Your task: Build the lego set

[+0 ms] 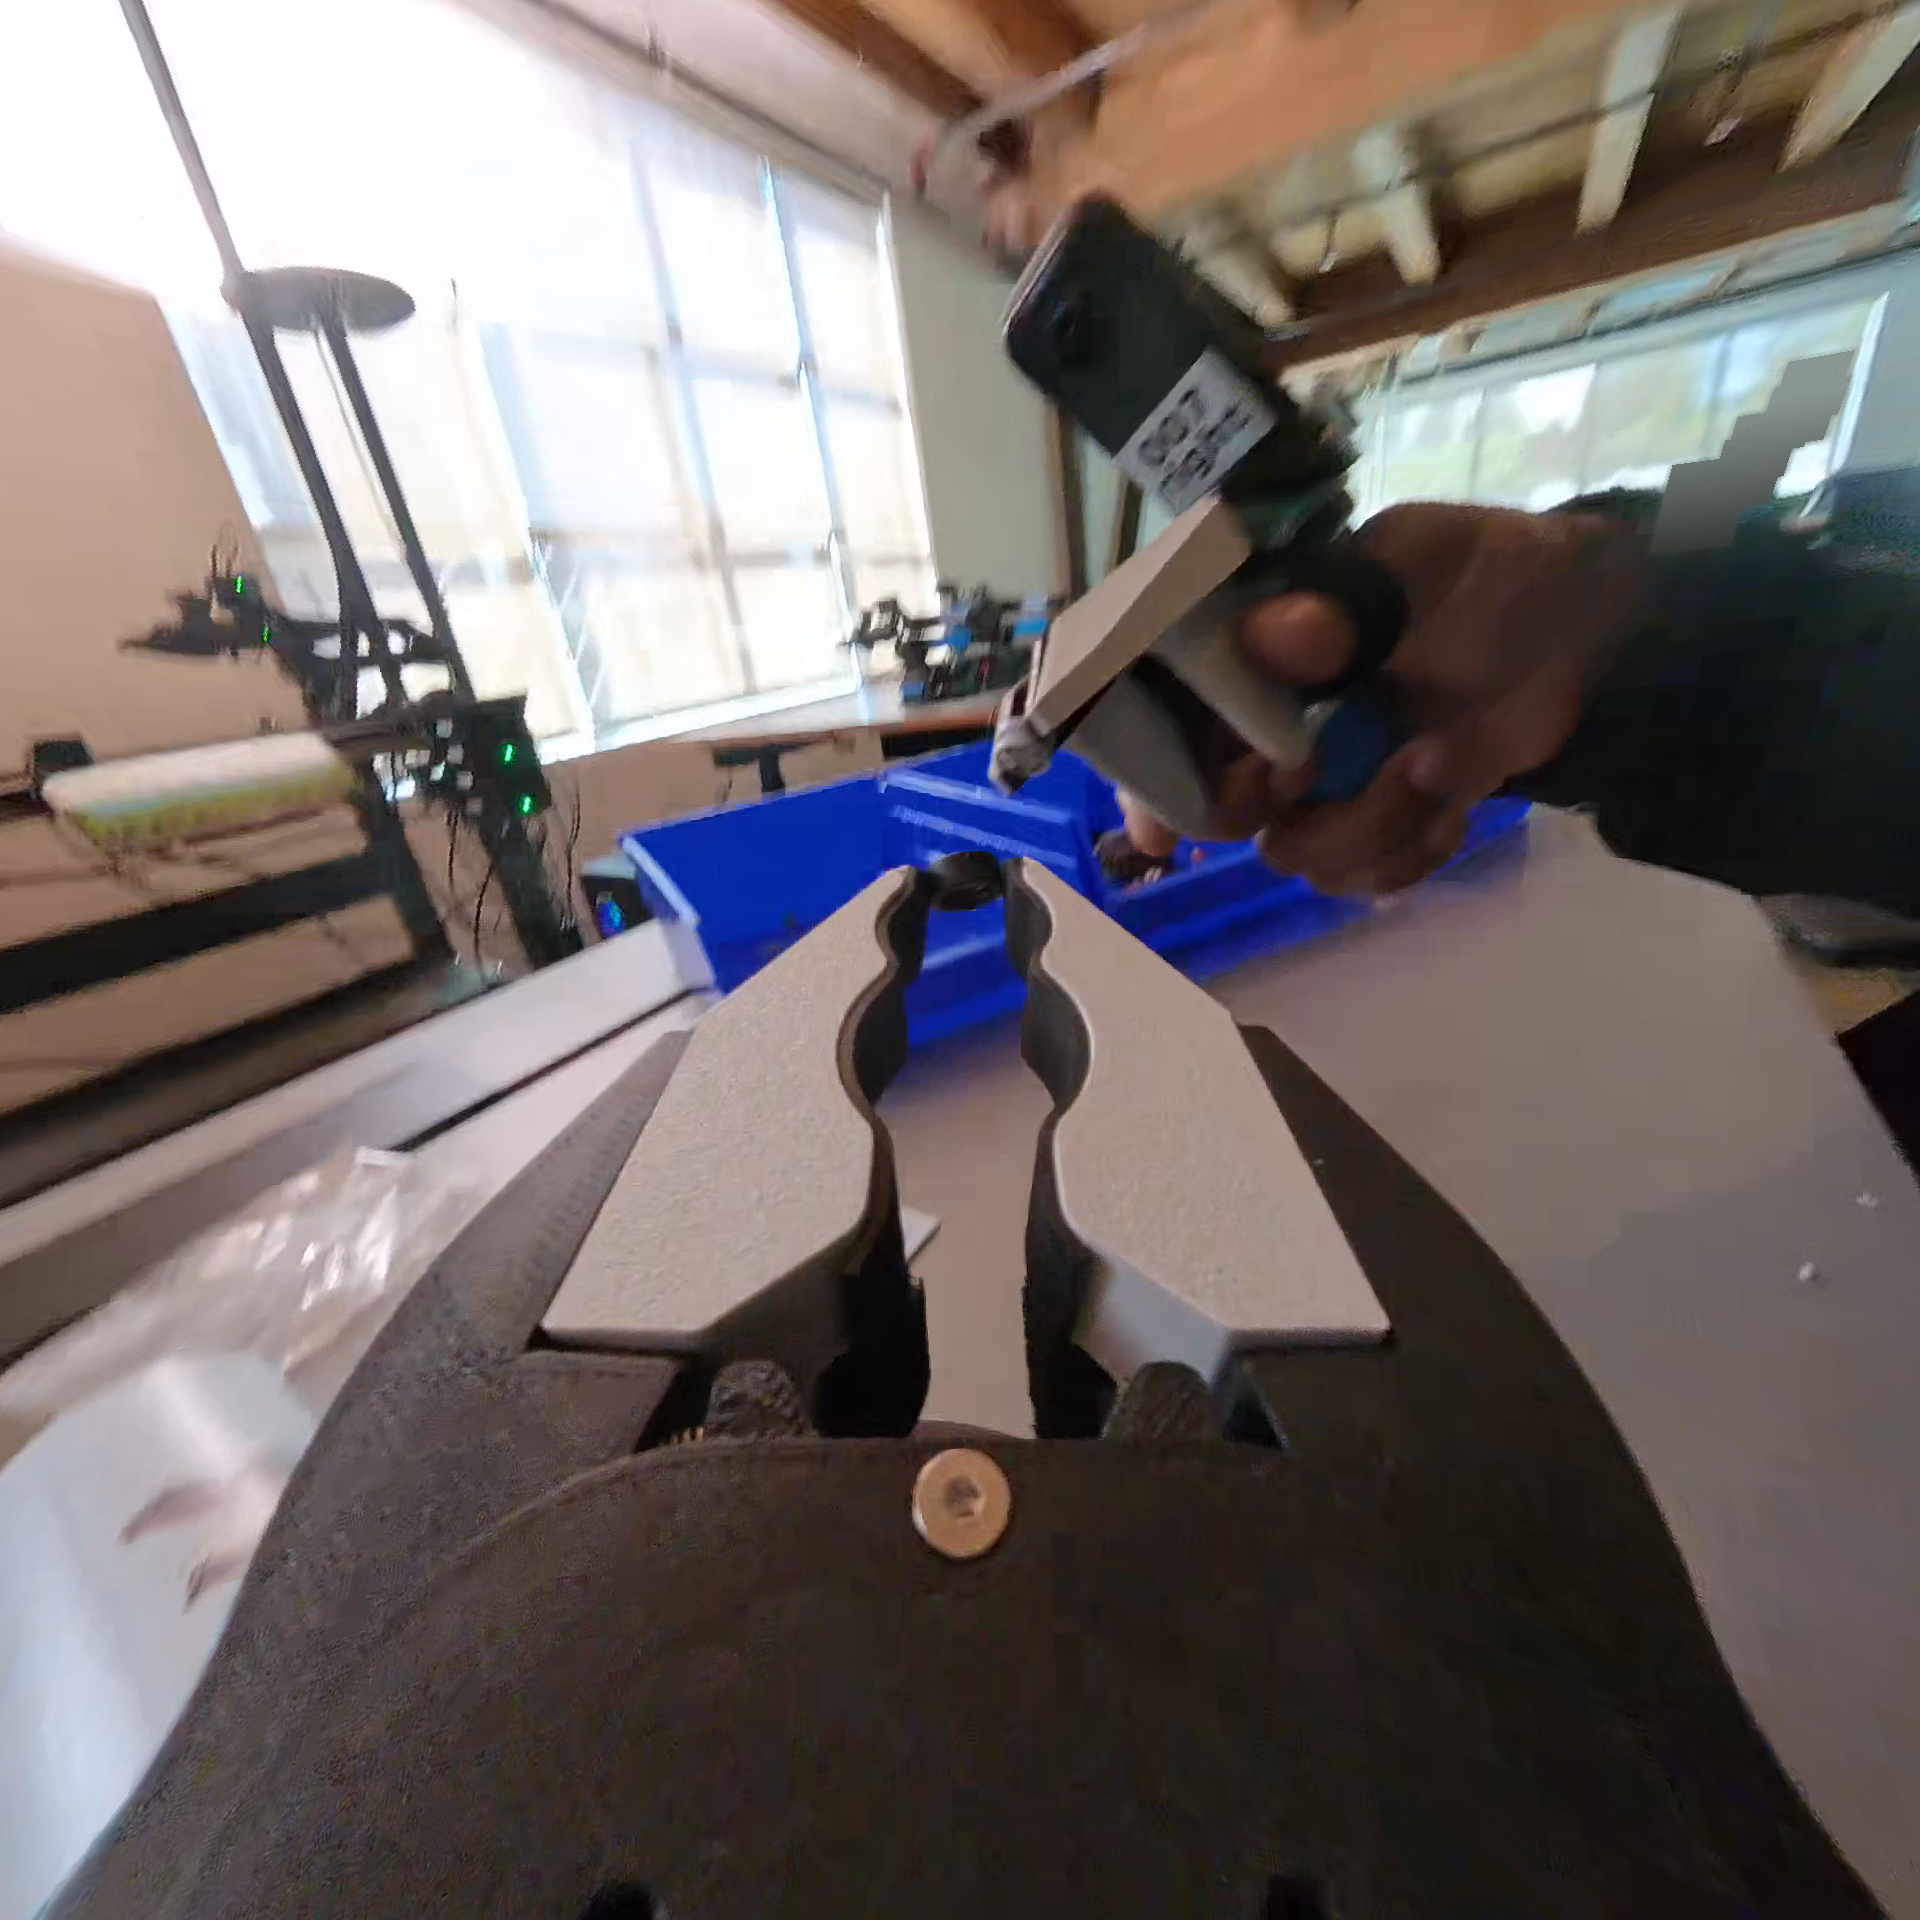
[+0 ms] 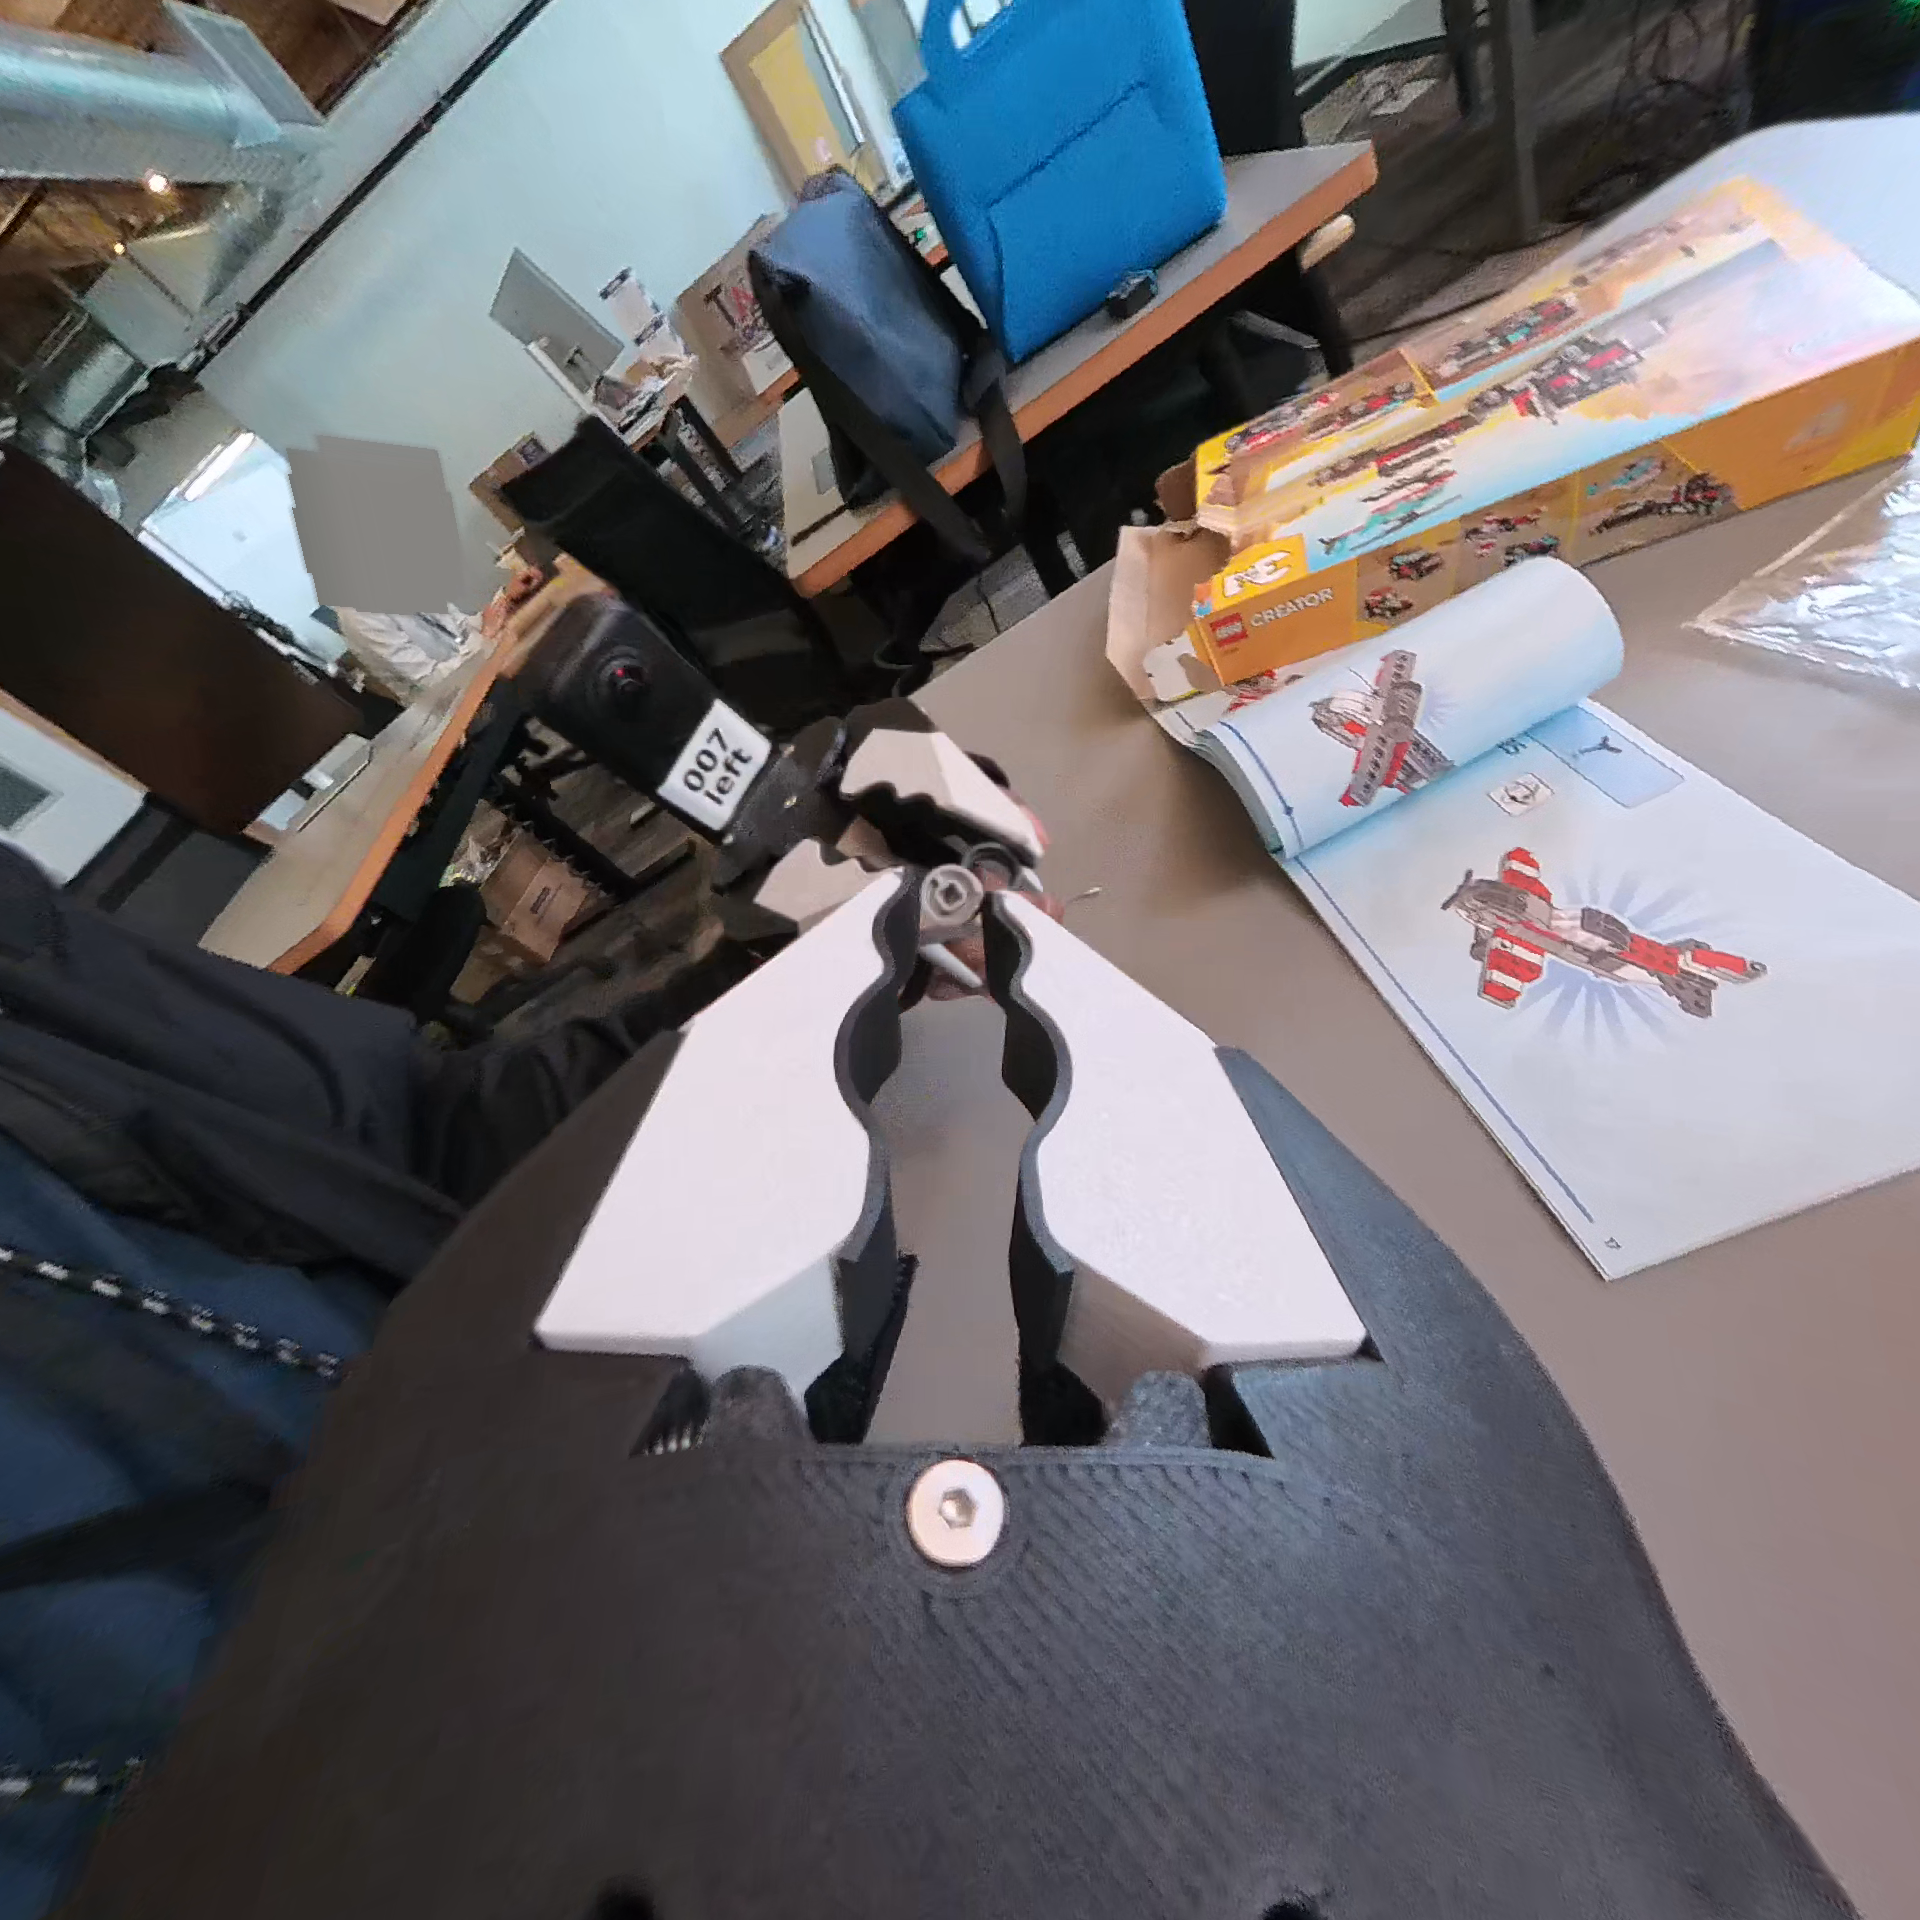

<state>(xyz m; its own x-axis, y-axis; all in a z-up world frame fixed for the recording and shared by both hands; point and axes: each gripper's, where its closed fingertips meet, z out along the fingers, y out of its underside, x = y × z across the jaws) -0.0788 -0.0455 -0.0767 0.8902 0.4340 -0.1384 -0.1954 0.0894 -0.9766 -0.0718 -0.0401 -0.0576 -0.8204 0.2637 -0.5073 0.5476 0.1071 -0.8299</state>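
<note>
My left gripper (image 1: 962, 902) is shut on a small black round Lego piece (image 1: 961, 875) held at its fingertips above the grey table (image 1: 1455, 1091). My right gripper (image 2: 948, 920) is shut on a small grey cylindrical piece (image 2: 948, 896) with a round hole in its end. In the right wrist view the left gripper (image 2: 992, 844) sits just beyond my right fingertips, and its dark ring piece (image 2: 987, 862) is close to the grey piece. In the left wrist view the right gripper (image 1: 1023, 750), held by a hand, hangs up and to the right, pointing down-left.
A blue bin (image 1: 769, 883) stands behind the left fingertips. A clear plastic bag (image 1: 208, 1309) lies at the left. An open instruction booklet (image 2: 1558, 935) and the yellow Lego box (image 2: 1558, 436) lie on the table to the right, with another clear bag (image 2: 1849, 582) beyond. Only a small space, under 4 cm, lies between the two pairs of fingers.
</note>
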